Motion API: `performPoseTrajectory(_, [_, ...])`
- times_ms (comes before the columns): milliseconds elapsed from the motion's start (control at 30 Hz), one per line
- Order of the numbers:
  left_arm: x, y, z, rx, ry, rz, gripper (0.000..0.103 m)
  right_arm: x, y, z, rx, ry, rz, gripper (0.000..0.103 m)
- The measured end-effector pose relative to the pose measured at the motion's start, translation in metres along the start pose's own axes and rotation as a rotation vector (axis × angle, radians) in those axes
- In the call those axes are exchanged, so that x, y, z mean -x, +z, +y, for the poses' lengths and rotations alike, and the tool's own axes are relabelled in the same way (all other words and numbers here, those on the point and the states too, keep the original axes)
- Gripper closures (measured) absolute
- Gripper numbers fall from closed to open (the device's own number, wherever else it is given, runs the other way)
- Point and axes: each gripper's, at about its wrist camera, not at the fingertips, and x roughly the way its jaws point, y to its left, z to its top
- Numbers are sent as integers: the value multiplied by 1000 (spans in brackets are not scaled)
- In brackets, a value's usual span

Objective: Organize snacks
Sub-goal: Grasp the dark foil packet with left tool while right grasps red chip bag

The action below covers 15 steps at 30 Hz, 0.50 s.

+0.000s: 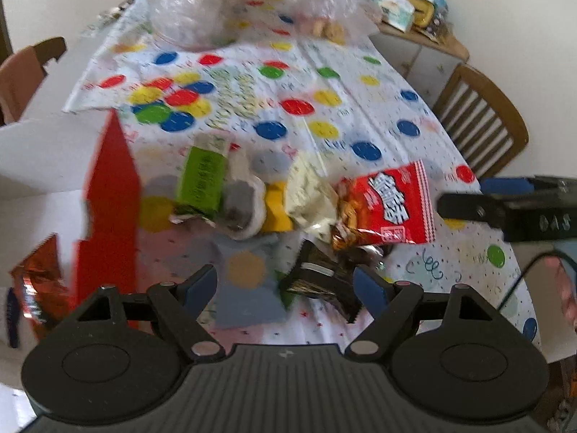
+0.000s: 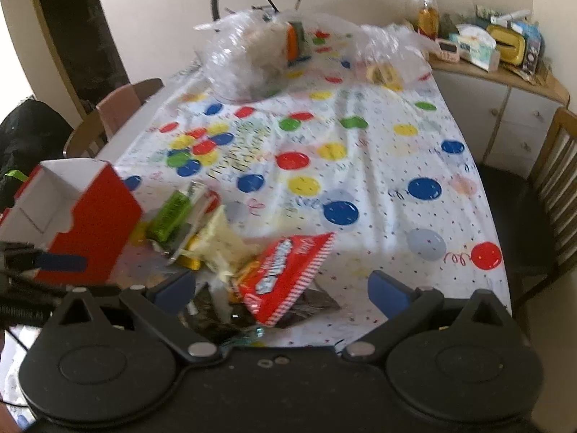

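Item: left gripper (image 1: 285, 285), lower centre of the left wrist view. We hold it with jaws spread wide and nothing between them; only tablecloth and the near edge of a dark wrapper (image 1: 321, 281) lie in the gap.

Item: right gripper (image 2: 283, 288), lower centre of the right wrist view. Jaws likewise spread and empty, hovering over the red snack packet (image 2: 285, 274).

Item: red snack packet, seen also right of centre in the left view (image 1: 389, 209). In the right view its long axis runs from lower left to upper right, so across the jaw gap at a slant. We judge the right gripper the nearer tool.

Item: remaining pile, left of the packet: green packet (image 1: 200, 180), pale crumpled bag (image 1: 310, 195).

Item: red-and-white box (image 1: 108, 195), open-topped, left edge of both views; the likely destination, nearer our left gripper.
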Motion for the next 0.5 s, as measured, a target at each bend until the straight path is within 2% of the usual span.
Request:
performPoseTrajectory(100, [-17, 0, -7, 32, -5, 37, 20, -12, 3, -7, -16, 1, 22, 3])
performPoseTrajectory(267, [-43, 6, -7, 159, 4, 102, 20, -35, 8, -14, -19, 3, 64, 6])
performPoseTrajectory(500, [-69, 12, -1, 346, 31, 166, 21, -59, 13, -17, -11, 33, 111, 21])
